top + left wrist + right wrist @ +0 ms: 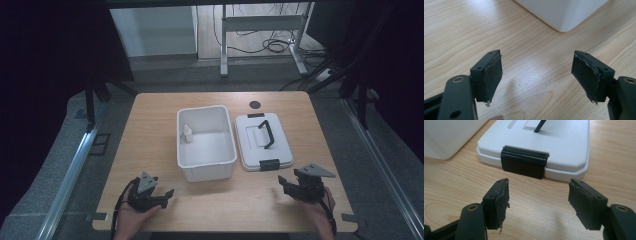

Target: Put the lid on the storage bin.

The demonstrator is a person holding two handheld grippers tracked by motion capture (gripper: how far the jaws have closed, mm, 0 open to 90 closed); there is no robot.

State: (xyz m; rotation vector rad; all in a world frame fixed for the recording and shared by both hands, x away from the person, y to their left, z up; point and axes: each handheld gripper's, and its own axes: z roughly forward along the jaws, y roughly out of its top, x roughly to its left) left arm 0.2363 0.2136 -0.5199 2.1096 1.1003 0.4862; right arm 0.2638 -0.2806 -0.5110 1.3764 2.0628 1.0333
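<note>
Both grippers' jaws stand apart and empty; we advance the right gripper [539, 202] squarely onto the lid [262, 141], beside the box [205, 142], gripping its handle [266, 133].

A light wooden table [150, 150] with rounded corners stood on a grey carpeted floor [55, 150], and a round dark grommet [255, 104] sat near its far edge. Metal rails [70, 175] ran along the floor on both sides of it. Beyond it, the white legs of another desk [260, 30] stood on a paler floor among loose black cables [272, 46]. A white panel [152, 30] stood at the left of that desk. Both sides of the room lay in darkness.
</note>
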